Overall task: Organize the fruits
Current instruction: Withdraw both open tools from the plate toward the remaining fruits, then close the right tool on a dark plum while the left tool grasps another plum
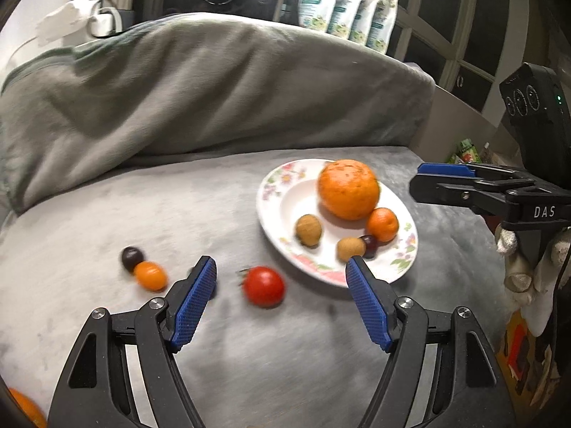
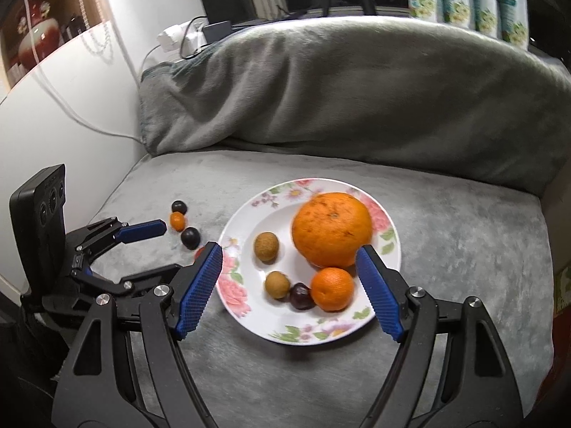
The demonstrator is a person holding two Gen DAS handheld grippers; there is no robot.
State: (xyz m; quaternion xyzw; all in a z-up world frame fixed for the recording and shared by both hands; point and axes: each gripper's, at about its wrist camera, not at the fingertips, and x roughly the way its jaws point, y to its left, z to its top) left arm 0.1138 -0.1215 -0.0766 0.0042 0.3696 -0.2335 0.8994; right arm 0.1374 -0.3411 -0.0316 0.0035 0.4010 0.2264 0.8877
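Observation:
A flowered white plate (image 2: 235, 285) lies on the grey sofa seat. It holds a big orange (image 2: 332, 228), a small orange (image 2: 332, 289), two brown longans (image 2: 266, 246) (image 2: 277, 284) and a dark cherry (image 2: 301, 296). My right gripper (image 2: 289, 249) hovers open and empty over the plate's near side. Left of the plate lie a red tomato (image 1: 264, 286), a small orange fruit (image 1: 150, 275) and a dark fruit (image 1: 131, 257). Another dark fruit (image 2: 190, 238) is hidden by a finger in the left wrist view. My left gripper (image 1: 281, 264) stands open above the tomato, holding nothing.
A grey back cushion (image 1: 200, 89) rises behind the seat. A white wall (image 2: 71, 125) with a cable bounds the seat's left edge. Packets (image 1: 357, 10) stand behind the cushion. Another orange (image 1: 25, 410) peeks in at the lower left corner. A gloved hand (image 1: 517, 278) holds the right gripper (image 1: 415, 180).

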